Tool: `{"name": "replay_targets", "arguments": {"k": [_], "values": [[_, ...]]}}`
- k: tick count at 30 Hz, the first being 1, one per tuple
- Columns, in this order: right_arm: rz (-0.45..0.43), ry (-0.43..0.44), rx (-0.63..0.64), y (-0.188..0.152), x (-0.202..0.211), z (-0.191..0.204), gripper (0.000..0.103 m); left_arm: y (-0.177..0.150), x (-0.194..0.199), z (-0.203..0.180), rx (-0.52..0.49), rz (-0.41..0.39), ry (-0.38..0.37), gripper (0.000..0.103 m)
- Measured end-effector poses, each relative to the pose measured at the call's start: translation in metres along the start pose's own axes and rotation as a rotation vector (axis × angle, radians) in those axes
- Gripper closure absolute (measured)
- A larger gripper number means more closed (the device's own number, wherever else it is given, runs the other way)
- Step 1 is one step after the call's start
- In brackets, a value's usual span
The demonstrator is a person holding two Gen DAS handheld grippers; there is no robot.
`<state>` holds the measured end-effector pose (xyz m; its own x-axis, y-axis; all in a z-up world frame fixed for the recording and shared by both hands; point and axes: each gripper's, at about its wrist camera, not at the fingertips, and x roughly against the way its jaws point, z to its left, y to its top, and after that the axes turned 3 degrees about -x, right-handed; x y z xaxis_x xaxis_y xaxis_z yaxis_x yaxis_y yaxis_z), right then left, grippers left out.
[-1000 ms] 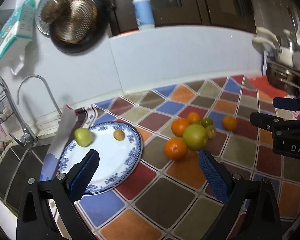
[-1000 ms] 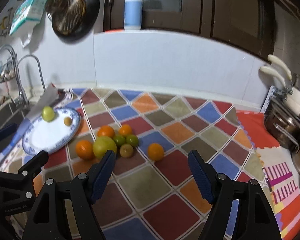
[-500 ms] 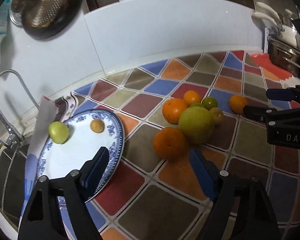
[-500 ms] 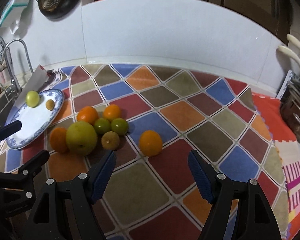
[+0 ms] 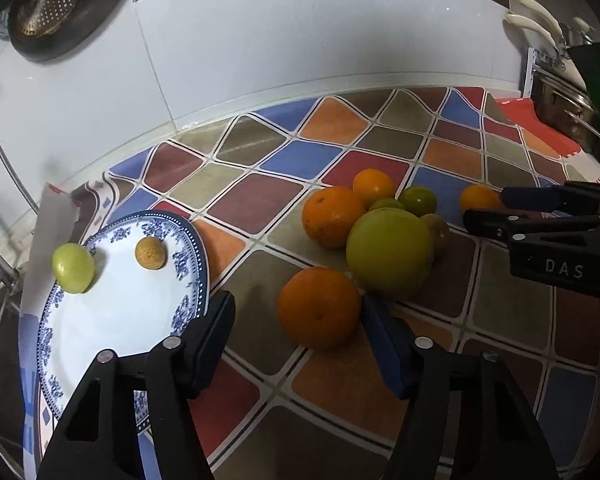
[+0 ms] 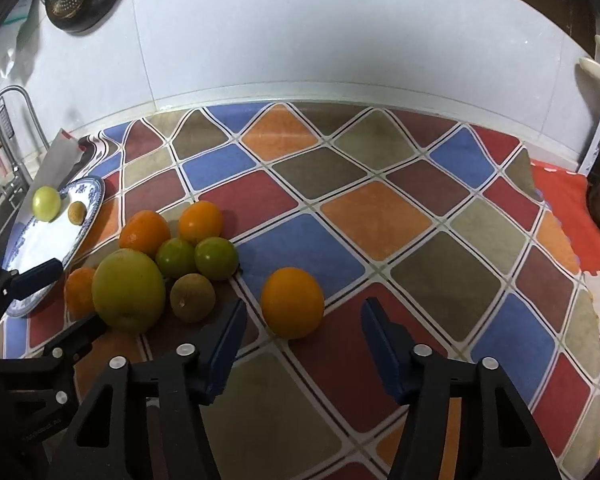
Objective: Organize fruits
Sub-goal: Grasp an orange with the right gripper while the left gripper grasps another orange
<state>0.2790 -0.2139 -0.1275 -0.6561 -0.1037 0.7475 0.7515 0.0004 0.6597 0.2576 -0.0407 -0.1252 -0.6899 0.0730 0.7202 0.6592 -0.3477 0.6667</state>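
Observation:
A pile of fruit lies on the checked mat: a big green fruit (image 5: 388, 252), oranges and small green ones (image 6: 216, 258). My left gripper (image 5: 298, 320) is closing around the nearest orange (image 5: 319, 307); its right finger (image 5: 376, 332) is at the peel and a gap remains on the left. My right gripper (image 6: 302, 320) is also closing, with a lone orange (image 6: 293, 302) between its fingers and gaps on both sides. The blue-and-white plate (image 5: 120, 320) holds a small green fruit (image 5: 73, 268) and a small brownish fruit (image 5: 151, 253).
A sink and tap (image 6: 16, 132) lie left of the plate. A white tiled wall (image 5: 300, 40) backs the counter. Pots and white handles (image 5: 540, 20) stand at the far right beside a red mat (image 6: 568, 200).
Both grippers have come down and forward to the fruit, and their jaws have narrowed. Each now has an orange between its fingers.

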Motion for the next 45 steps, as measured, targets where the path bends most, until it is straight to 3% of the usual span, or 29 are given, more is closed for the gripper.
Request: {"name": "replay_targets", "arguments": {"k": [6, 8, 11, 29, 45], "values": [[0.015, 0.011, -0.009, 0.002, -0.009, -0.001, 0.057, 0.003, -0.004, 0.001, 0.012, 0.012, -0.033, 0.052], [0.017, 0.018, -0.008, 0.002, -0.01, 0.0, 0.06, 0.004, -0.005, 0.001, 0.018, 0.012, -0.041, 0.061], [0.015, 0.031, -0.008, 0.002, -0.01, -0.001, 0.069, 0.005, -0.006, 0.0, 0.021, 0.012, -0.041, 0.062], [-0.059, 0.092, -0.001, -0.003, 0.045, 0.019, 0.069, 0.006, 0.052, 0.014, 0.087, -0.099, -0.035, 0.062], [-0.178, 0.16, 0.041, -0.008, 0.109, 0.07, 0.069, -0.012, 0.121, 0.047, 0.135, -0.207, -0.009, 0.062]]}}
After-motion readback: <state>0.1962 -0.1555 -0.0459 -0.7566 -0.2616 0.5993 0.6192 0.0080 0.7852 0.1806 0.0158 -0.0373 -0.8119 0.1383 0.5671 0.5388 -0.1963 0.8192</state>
